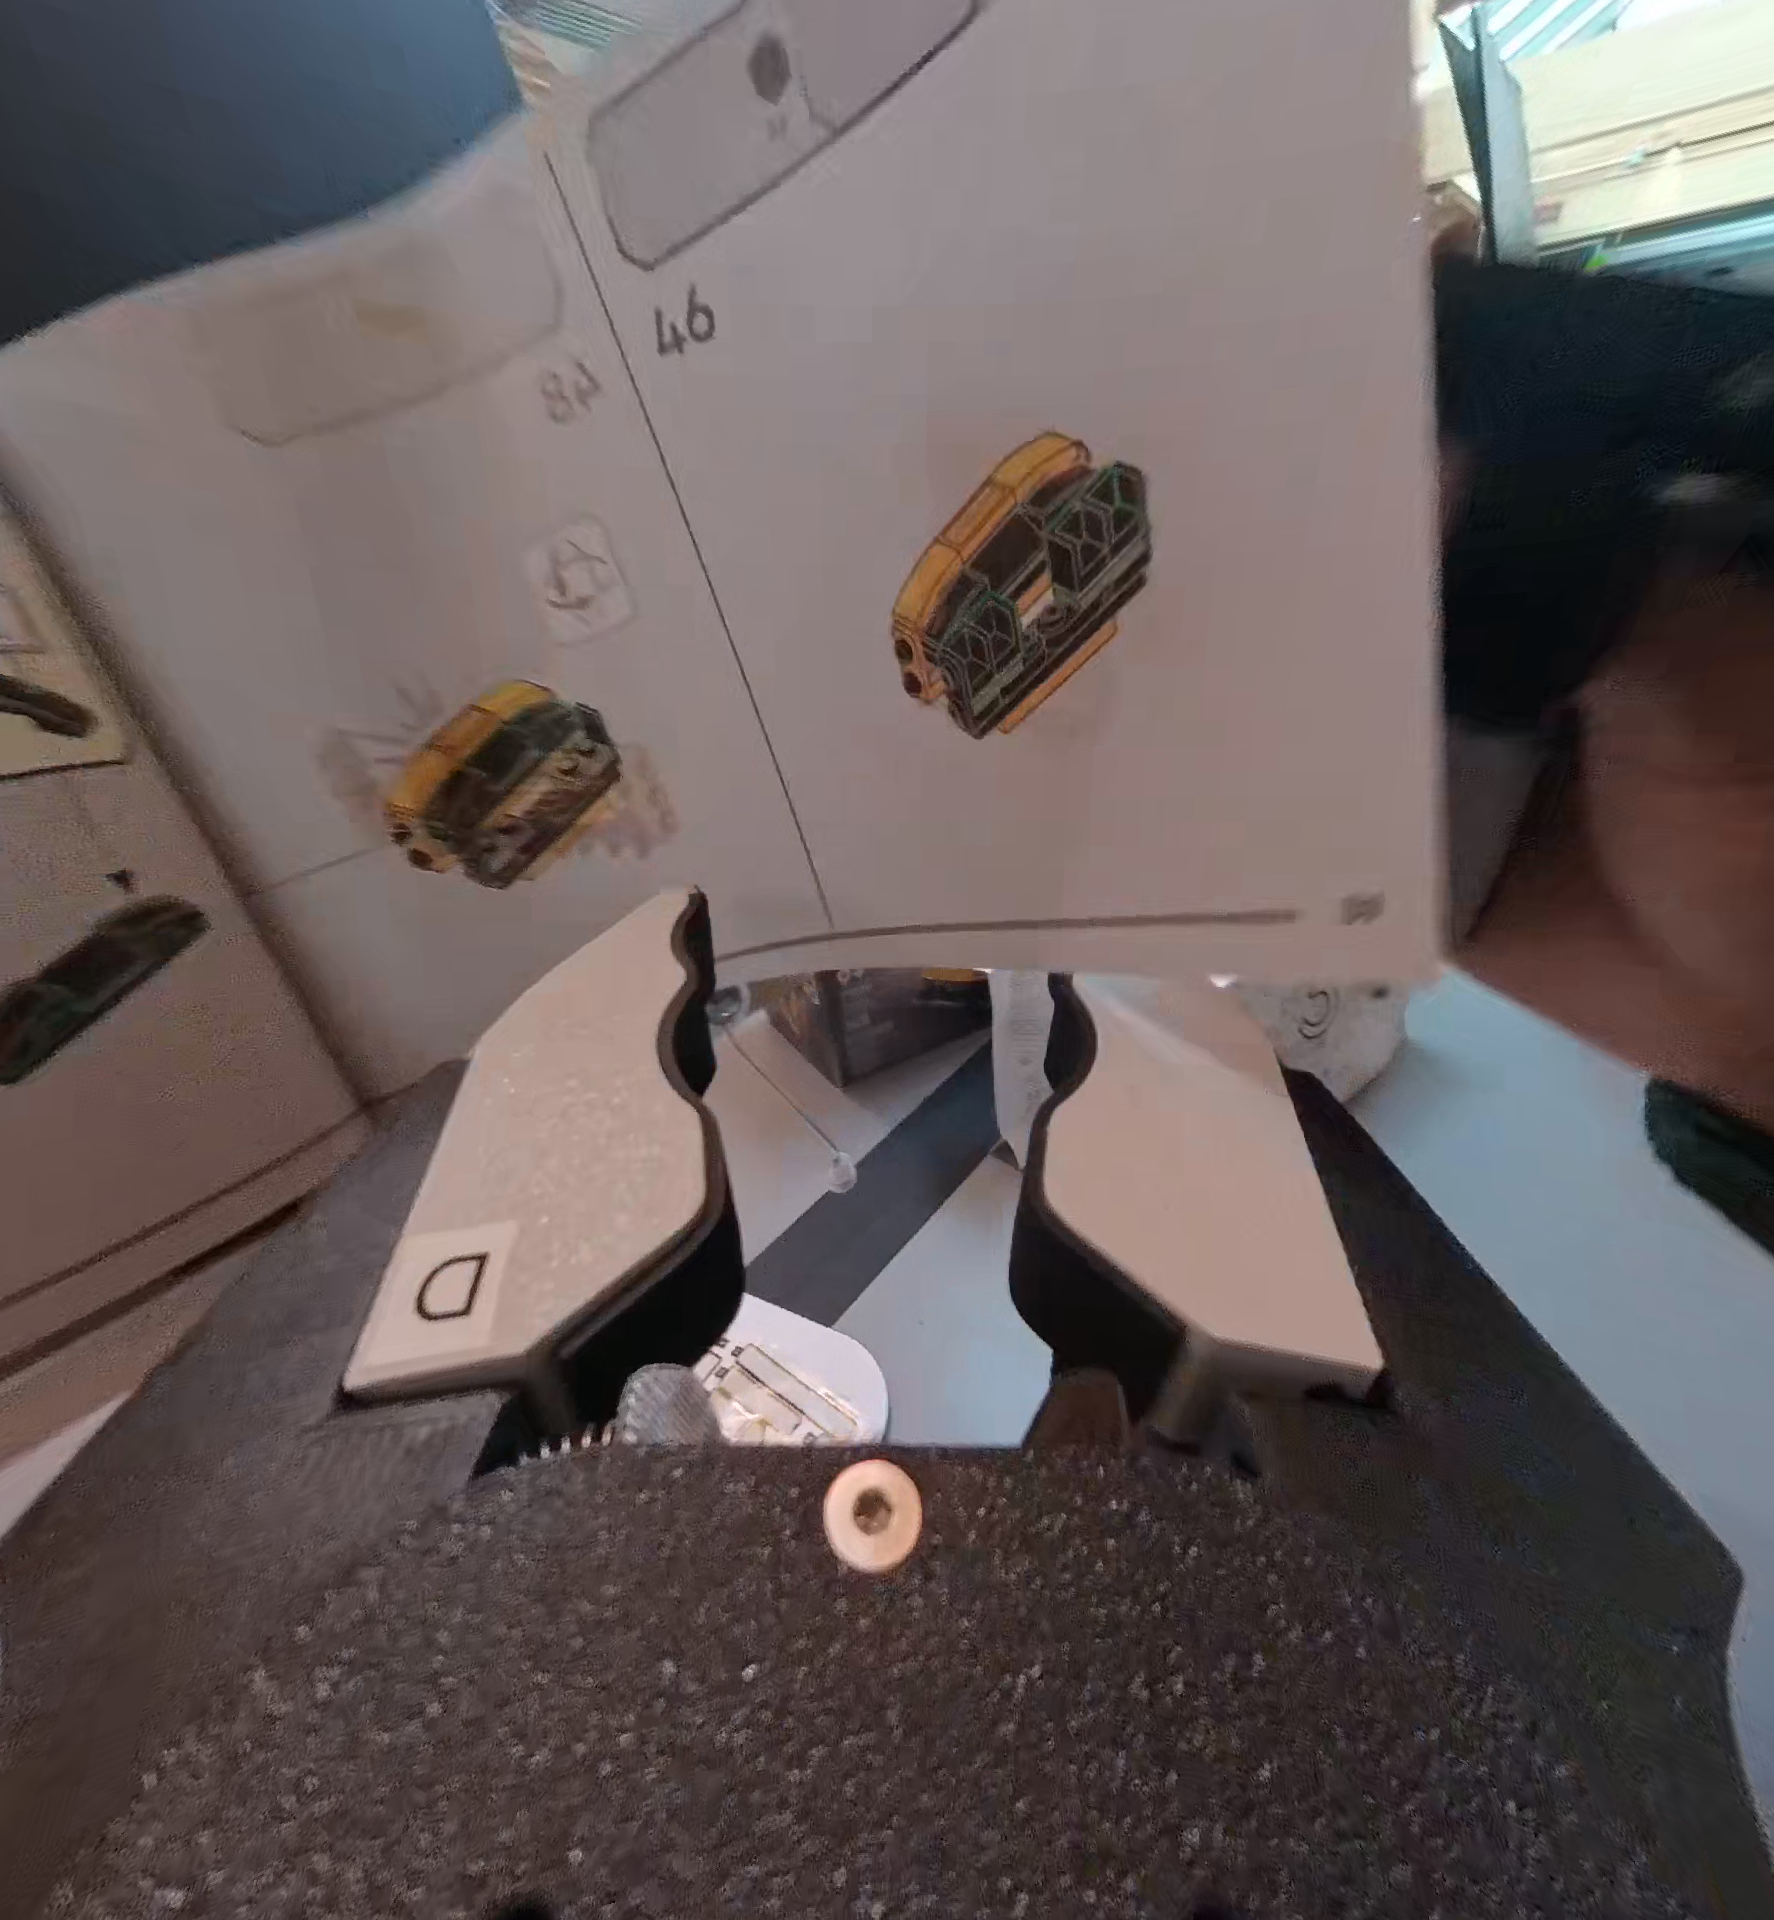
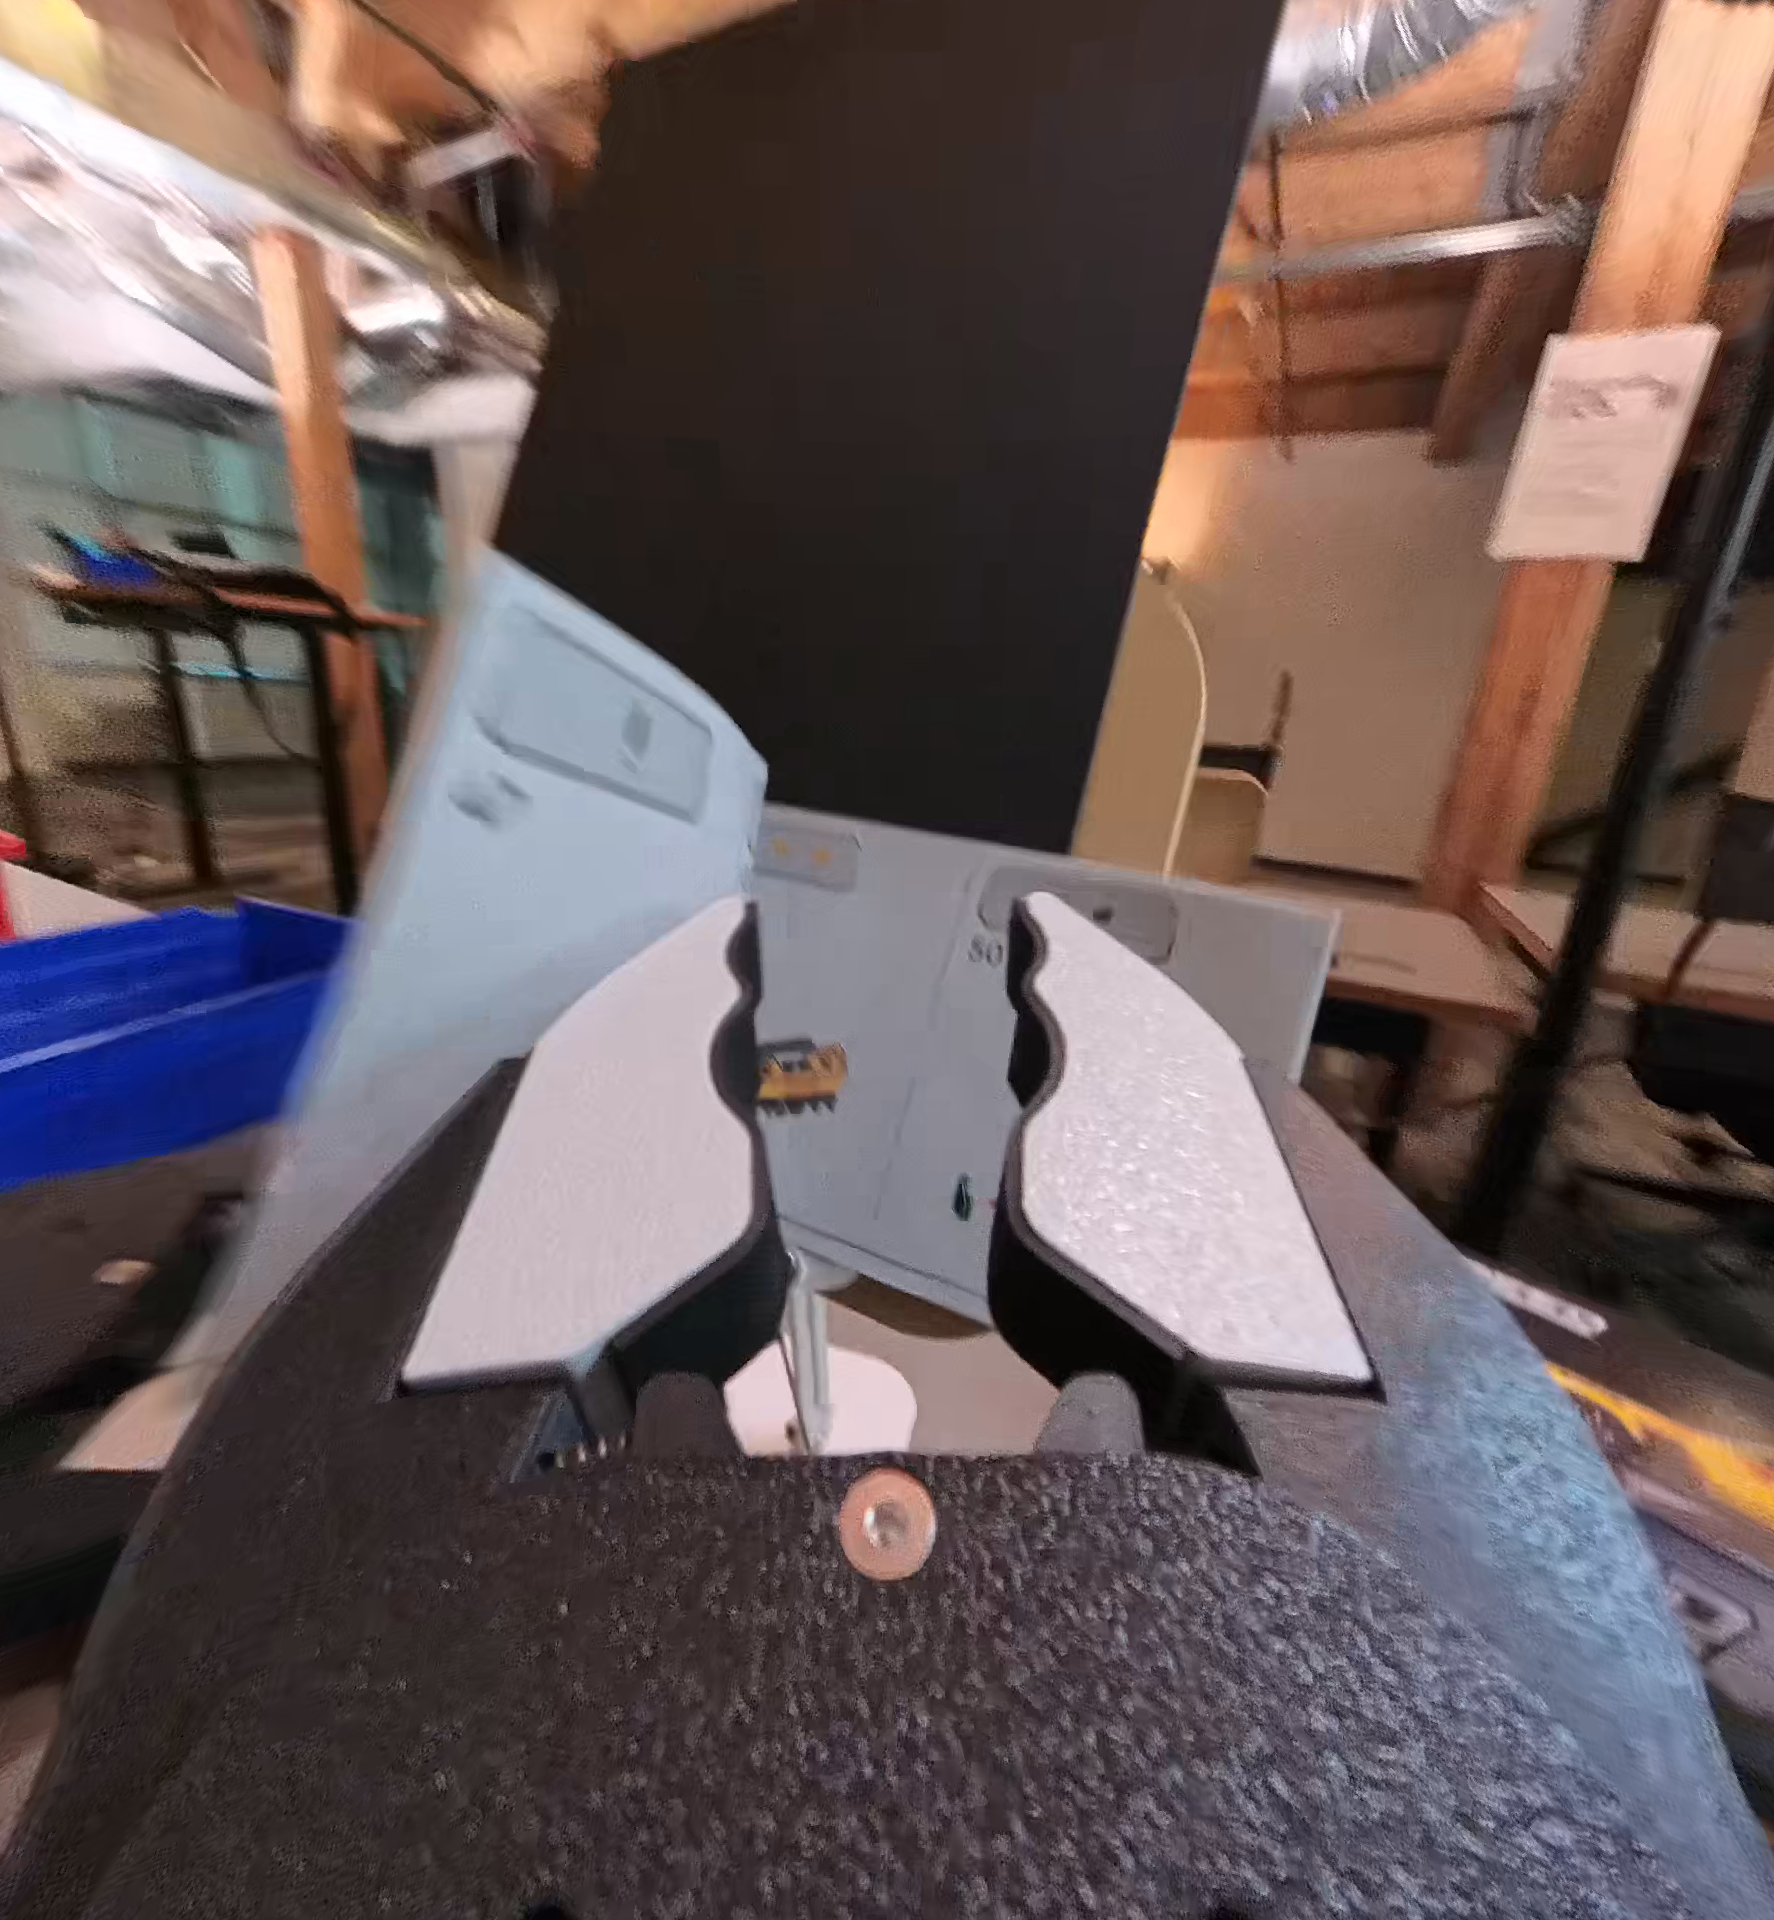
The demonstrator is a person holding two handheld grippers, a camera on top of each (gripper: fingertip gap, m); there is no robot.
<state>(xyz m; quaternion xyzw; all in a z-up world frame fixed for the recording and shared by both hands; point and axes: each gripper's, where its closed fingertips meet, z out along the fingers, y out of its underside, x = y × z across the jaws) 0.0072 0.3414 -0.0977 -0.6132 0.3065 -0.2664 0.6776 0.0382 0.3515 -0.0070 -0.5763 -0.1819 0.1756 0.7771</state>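
Two grippers, left (image 1: 878, 997) and right (image 2: 883, 987), both gaping, nothing held. Booklet page (image 1: 1018, 312) curls loose above left fingers; could flop back or crease.

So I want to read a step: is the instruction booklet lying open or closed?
Open. The instruction booklet shows printed pages, and one page is lifted and curling above the rest.

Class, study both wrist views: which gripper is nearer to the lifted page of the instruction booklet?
Left. The left gripper is open with its fingertips right at the lifted page's lower edge. The right gripper, also open, faces the pages lying beyond it, the lifted page off to its left.
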